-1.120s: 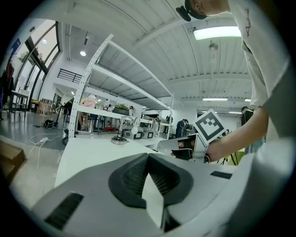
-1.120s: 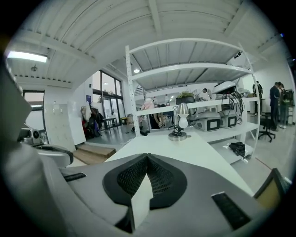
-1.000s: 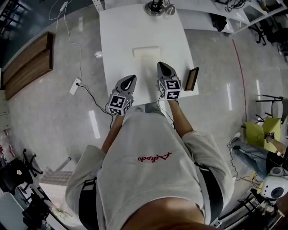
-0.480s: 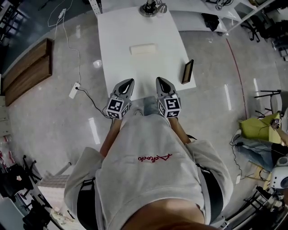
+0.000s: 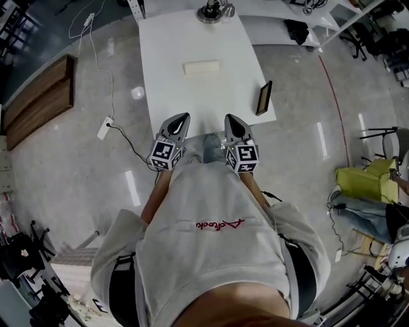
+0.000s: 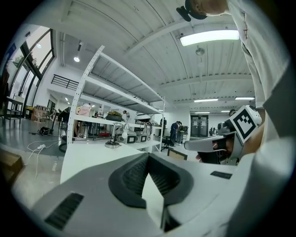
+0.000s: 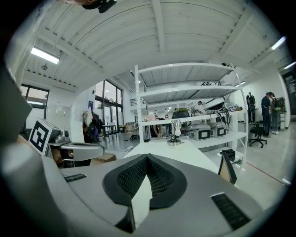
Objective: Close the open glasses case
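Note:
The glasses case (image 5: 202, 67) is a cream oblong lying flat in the middle of the white table (image 5: 166, 45), and its lid looks down. Both grippers hover side by side at the table's near edge, well short of the case. My left gripper (image 5: 183, 117) has its jaws together with nothing between them, its tips (image 6: 148, 156) meeting in the left gripper view. My right gripper (image 5: 229, 119) is likewise shut and empty (image 7: 147, 157). In both gripper views the jaws hide the case.
A dark framed panel (image 5: 262, 98) stands at the table's right edge, also visible in the right gripper view (image 7: 225, 169). A round-based stand (image 5: 214, 11) sits at the far end. Wooden boards (image 5: 38, 96) and a power strip (image 5: 105, 126) lie on the floor to the left.
Both grippers have drawn back from beside the case to the table's near edge, the right one farther. The case has stayed where it was on the table.

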### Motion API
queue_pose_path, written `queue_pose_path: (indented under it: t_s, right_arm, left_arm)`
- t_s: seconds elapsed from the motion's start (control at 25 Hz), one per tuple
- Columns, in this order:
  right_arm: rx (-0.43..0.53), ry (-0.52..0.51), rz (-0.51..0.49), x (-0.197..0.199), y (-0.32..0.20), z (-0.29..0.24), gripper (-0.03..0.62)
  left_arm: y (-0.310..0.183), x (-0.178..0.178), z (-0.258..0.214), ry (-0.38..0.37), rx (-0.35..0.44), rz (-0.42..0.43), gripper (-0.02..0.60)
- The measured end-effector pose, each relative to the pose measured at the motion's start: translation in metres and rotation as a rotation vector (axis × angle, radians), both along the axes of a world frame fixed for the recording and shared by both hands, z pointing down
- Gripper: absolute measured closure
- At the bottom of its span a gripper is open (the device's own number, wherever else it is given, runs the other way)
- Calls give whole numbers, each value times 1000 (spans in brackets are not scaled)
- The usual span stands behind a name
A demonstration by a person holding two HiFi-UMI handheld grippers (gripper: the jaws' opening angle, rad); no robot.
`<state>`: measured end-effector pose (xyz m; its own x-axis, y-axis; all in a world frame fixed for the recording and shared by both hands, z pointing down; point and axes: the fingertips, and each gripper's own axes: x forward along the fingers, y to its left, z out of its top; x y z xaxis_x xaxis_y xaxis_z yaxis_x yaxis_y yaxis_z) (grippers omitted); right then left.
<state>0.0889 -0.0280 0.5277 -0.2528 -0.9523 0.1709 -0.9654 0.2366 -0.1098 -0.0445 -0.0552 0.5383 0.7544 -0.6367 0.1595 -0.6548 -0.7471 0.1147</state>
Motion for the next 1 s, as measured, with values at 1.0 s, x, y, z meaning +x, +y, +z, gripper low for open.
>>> queue_pose_path:
  t_s: [1.0]
  right_arm:
    - [28,6,-19,-16,-12,-9,577]
  left_arm:
    - [-4,-12,4,3,-18,-7,561]
